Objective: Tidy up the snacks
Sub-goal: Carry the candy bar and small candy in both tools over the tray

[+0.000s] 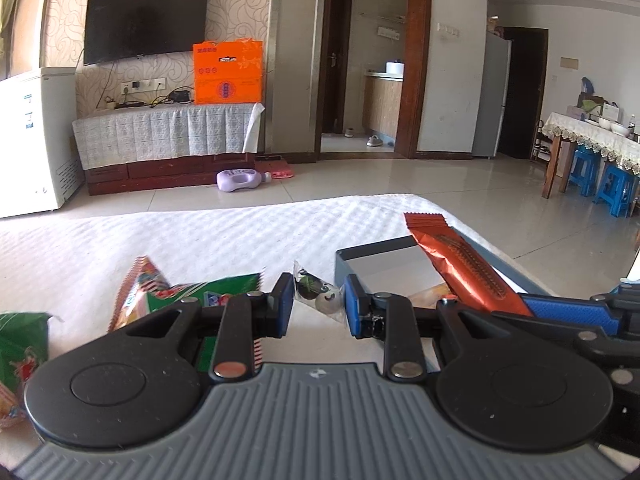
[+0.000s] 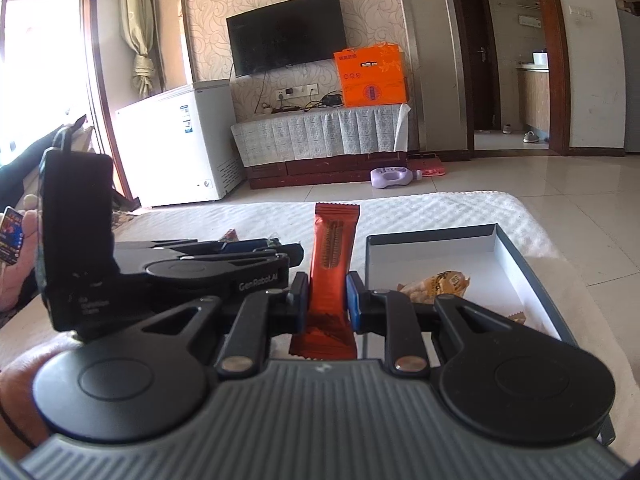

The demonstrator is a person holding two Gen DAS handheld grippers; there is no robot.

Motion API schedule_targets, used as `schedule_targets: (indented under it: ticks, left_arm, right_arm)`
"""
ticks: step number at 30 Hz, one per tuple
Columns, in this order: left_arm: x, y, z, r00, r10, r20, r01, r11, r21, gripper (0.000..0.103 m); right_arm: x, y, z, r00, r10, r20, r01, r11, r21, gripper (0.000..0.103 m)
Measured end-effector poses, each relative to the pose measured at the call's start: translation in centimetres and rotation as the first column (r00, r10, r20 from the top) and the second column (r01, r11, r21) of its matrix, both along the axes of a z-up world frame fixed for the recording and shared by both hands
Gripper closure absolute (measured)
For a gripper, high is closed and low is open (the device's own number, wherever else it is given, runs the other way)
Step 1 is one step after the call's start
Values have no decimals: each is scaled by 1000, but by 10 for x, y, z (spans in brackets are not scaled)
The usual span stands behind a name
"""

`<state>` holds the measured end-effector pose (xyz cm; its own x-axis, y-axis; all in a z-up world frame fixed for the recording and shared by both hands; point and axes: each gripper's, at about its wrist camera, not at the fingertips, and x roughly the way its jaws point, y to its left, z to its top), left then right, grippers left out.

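My right gripper [image 2: 328, 300] is shut on the lower part of an orange-red snack bar [image 2: 332, 248], which stands up and leans over the near corner of a shallow grey box [image 2: 496, 240] with a white inside. A yellow snack packet [image 2: 436, 286] lies in that box. My left gripper [image 1: 318, 304] is shut on a small clear packet [image 1: 316, 296] with dark and pale round pieces, just left of the box [image 1: 384, 264]. The orange bar [image 1: 464, 264] and the right gripper's blue finger [image 1: 568, 312] show at the right. Green packets [image 1: 224, 292] lie under the left fingers.
A white textured cloth [image 1: 200, 236] covers the table. A red-and-white striped packet [image 1: 140, 288] and another green one [image 1: 20, 344] lie at the left. A hand [image 2: 16, 272] is at the left edge. Beyond the table's far edge are tiled floor, a TV cabinet and a white freezer.
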<state>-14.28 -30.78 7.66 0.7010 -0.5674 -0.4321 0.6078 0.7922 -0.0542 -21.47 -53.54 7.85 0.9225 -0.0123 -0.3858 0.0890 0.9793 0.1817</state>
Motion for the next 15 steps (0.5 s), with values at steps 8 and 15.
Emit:
schedule_targets:
  ticks: [8, 15]
  left_arm:
    - [2, -27, 2, 999, -34, 2, 34, 999, -11, 71]
    - [7, -51, 2, 999, -50, -3, 50, 998, -25, 71]
  right_arm:
    - [4, -19, 0, 999, -39, -3, 39, 999, 6, 80]
    - [7, -33, -2, 998, -67, -14, 67, 998, 5, 80]
